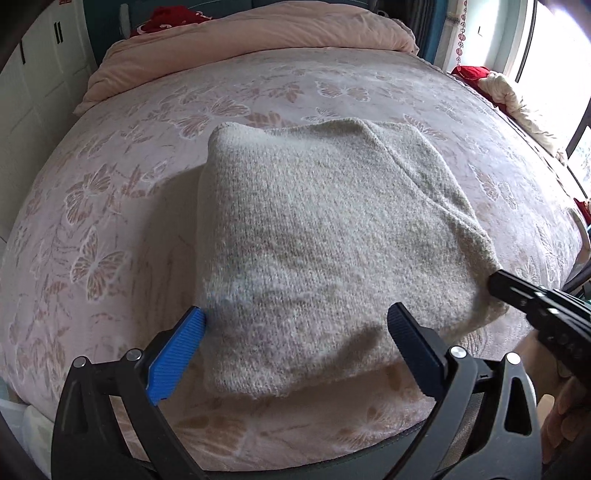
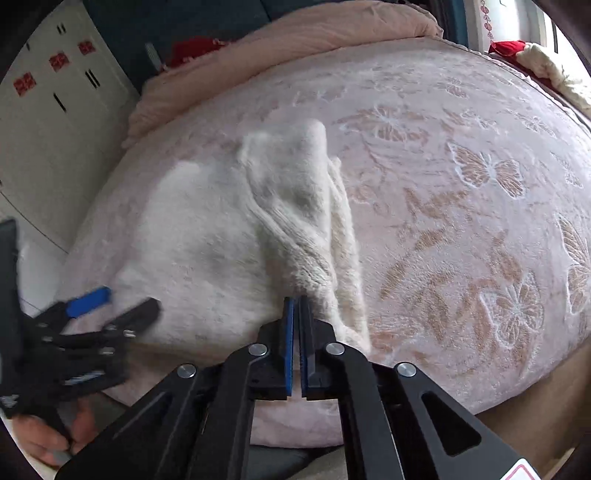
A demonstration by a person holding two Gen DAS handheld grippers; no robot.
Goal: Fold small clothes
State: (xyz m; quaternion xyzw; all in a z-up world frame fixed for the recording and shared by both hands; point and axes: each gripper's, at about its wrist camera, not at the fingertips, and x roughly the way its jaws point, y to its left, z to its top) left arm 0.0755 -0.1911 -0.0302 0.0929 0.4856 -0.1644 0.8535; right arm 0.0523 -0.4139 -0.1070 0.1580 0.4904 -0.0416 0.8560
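Bedroom scene: bed (image 1: 155, 122) with a pink butterfly-print cover is carrying the work, a rolled pink duvet (image 1: 258, 33) lying at the far end, white cupboards (image 2: 55, 122) off to the left.

Cream knit sweater (image 1: 314, 236) is lying on the bed near the front edge, already folded into a compact, roughly square block.

Left tool (image 1: 295, 332) is sitting with its jaws spread wide, straddling the near edge of the sweater and gripping nothing.

Right tool (image 2: 296, 306) is pinching closed on the sweater's right edge, around a ribbed band of the knit that is bunching at the tips.

Judgement: this looks like a late fold or final tidy-up, with most of the folding done. Next move probably calls for the left tool to close on the near-left corner so both sides are lifting together, then carrying the near edge over toward the far edge evenly. Risk: thick knit slipping or the layers underneath shifting out of line.
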